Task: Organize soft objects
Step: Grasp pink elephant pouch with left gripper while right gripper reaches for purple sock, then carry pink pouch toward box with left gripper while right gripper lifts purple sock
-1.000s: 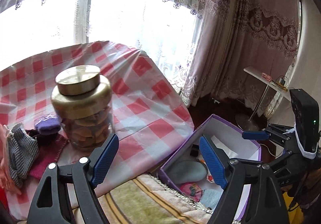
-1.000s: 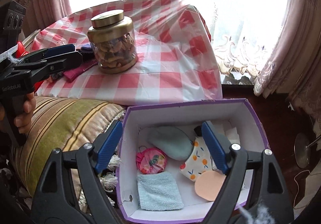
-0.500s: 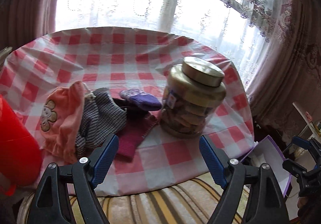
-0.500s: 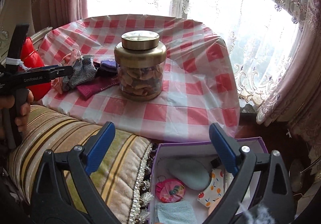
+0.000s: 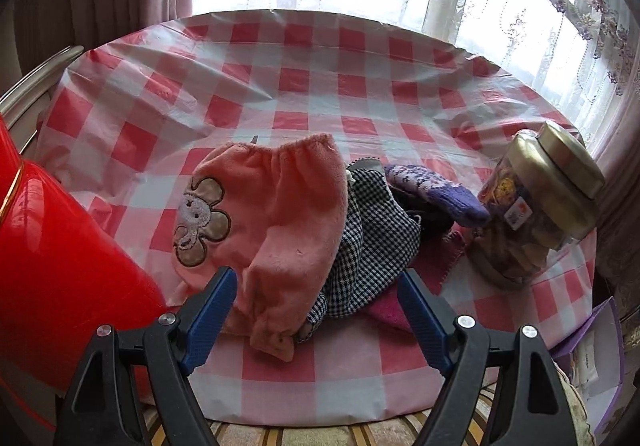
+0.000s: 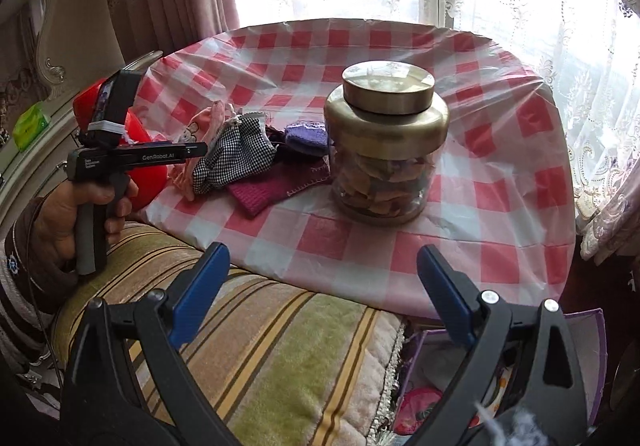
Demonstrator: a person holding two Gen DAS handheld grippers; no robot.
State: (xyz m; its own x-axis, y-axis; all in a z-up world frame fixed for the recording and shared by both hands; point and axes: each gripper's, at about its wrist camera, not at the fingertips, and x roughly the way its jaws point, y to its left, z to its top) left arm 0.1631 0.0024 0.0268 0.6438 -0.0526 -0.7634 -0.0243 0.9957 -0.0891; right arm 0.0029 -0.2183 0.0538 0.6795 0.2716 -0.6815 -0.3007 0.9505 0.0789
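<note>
A pile of soft things lies on the checked table: a pink plush cloth (image 5: pixel 280 214) with an elephant patch, a houndstooth cloth (image 5: pixel 372 230), a purple knitted piece (image 5: pixel 436 190) and a magenta cloth (image 5: pixel 424 270). My left gripper (image 5: pixel 314 286) hangs open just in front of the pink and houndstooth cloths, its pads pressing on nothing. In the right wrist view the left gripper (image 6: pixel 202 149) points at the houndstooth cloth (image 6: pixel 236 154). My right gripper (image 6: pixel 322 252) stands wide open and empty over the table's near edge, facing the jar (image 6: pixel 384 142).
A gold-lidded glass jar (image 5: pixel 536 206) stands right of the pile. A glossy red object (image 5: pixel 60 266) stands at the left. A striped cushion (image 6: pixel 260 346) lies below the table edge. A purple box (image 6: pixel 592 366) holding soft items sits low right. Curtains and a window stand behind.
The left gripper swung left from the box to the cloth pile and dipped toward it. The right gripper drew away from the box toward the table, its jaws a little wider.
</note>
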